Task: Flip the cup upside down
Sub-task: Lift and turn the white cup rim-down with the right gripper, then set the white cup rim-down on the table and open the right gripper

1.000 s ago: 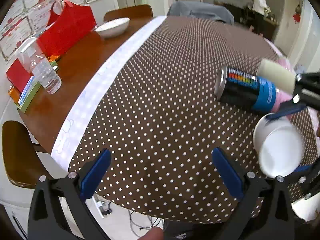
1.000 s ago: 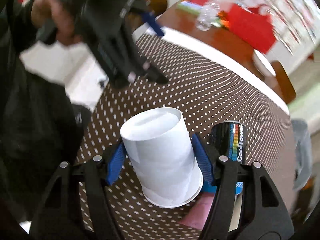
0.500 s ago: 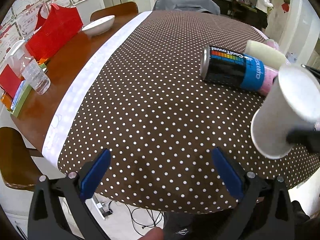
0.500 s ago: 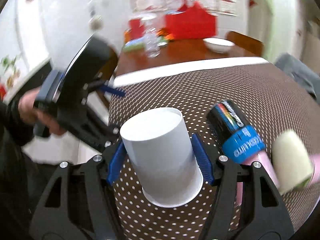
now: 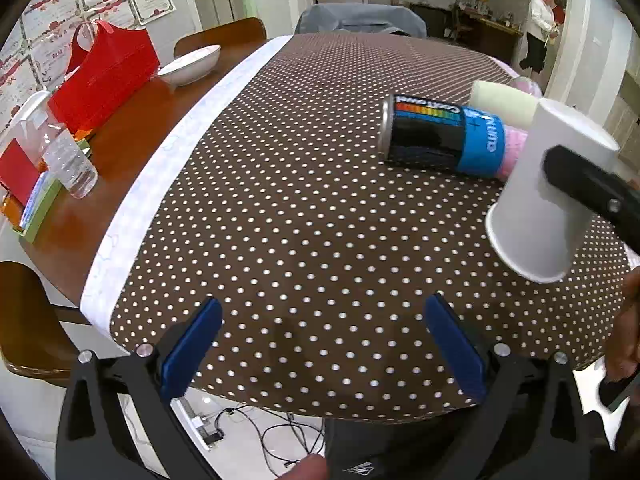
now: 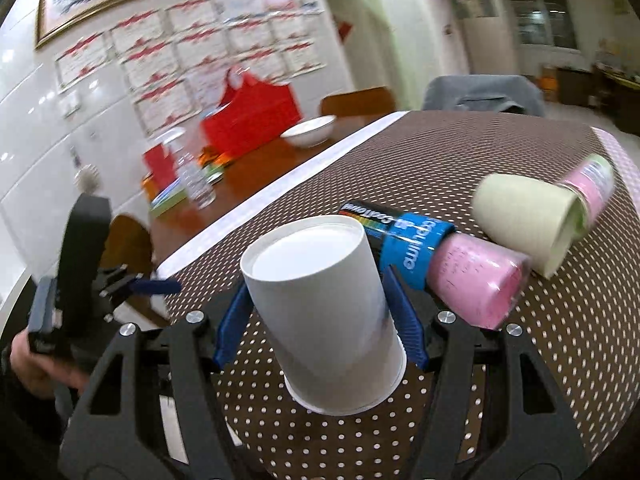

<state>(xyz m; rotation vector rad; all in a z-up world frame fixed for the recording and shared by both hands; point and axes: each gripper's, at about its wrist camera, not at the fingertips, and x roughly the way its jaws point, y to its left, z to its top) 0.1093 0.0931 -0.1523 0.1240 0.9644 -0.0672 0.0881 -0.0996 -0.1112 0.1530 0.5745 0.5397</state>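
A white paper cup (image 6: pixel 324 312) is held upside down, base up and mouth toward the table, a little tilted, between the blue pads of my right gripper (image 6: pixel 320 316), which is shut on it. In the left wrist view the cup (image 5: pixel 540 196) hangs at the right just above the brown dotted tablecloth (image 5: pixel 280 200), with a black finger (image 5: pixel 592 188) of the right gripper across it. My left gripper (image 5: pixel 324 344) is open and empty at the table's near edge. It also shows in the right wrist view (image 6: pixel 80 280) at the left.
A black and blue can (image 5: pixel 436 136) with a pink end lies on its side beside a pale green cup (image 6: pixel 524 224). On the bare wood at the left are a red bag (image 5: pixel 104 80), a white bowl (image 5: pixel 192 66) and a water bottle (image 5: pixel 72 164). A person (image 5: pixel 538 28) stands far back.
The right gripper has turned the cup from lying sideways with its mouth toward the left camera to base up, and lowered it toward the cloth. The left gripper has stayed open.
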